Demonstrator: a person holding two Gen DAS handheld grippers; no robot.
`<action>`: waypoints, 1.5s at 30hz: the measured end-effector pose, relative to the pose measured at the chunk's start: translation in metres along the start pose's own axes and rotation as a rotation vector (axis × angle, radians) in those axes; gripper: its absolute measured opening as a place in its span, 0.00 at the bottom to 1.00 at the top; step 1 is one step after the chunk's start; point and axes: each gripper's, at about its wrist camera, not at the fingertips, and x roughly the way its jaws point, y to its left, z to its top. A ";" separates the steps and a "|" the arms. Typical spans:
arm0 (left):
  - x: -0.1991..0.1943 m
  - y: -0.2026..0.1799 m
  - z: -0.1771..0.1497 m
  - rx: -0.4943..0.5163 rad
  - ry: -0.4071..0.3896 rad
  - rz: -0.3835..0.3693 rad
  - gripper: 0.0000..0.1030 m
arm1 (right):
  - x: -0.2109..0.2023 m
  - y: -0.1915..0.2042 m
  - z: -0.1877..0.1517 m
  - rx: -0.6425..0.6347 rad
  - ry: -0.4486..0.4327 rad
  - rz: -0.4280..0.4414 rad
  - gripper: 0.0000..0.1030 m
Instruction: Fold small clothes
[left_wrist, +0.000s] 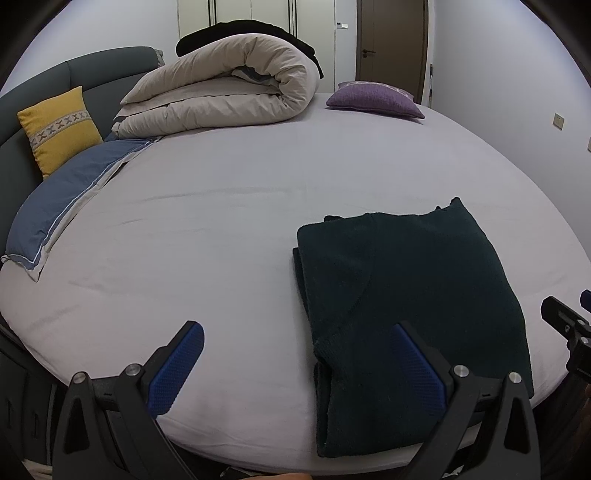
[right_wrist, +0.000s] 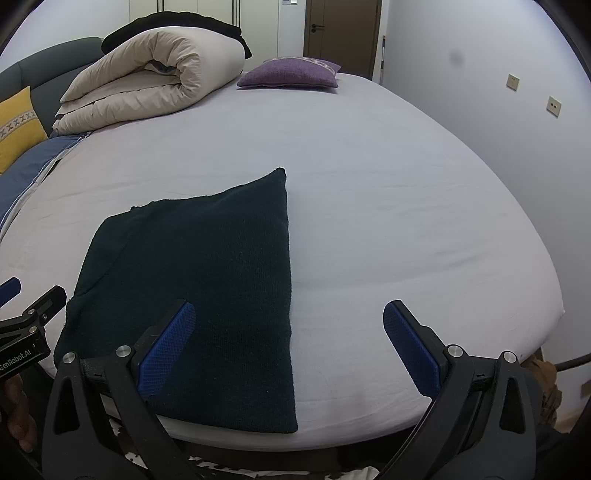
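Now dark sweater (right_wrist: 192, 280) folded on bed (right_wrist: 406, 221); both hand-held grippers wide apart.

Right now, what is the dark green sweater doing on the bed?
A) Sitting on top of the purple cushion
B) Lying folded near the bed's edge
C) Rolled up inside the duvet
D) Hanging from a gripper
B: the dark green sweater lies flat and folded on the bed sheet, with both grippers open and holding nothing.
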 end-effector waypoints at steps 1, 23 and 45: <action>0.000 0.001 0.000 -0.001 0.000 0.001 1.00 | 0.000 0.000 0.000 -0.001 0.001 0.001 1.00; 0.000 0.004 0.002 -0.006 0.006 0.003 1.00 | -0.002 0.003 0.000 0.006 -0.004 -0.004 1.00; 0.000 0.004 0.002 -0.010 0.010 0.004 1.00 | -0.002 0.007 -0.001 0.011 -0.006 -0.004 1.00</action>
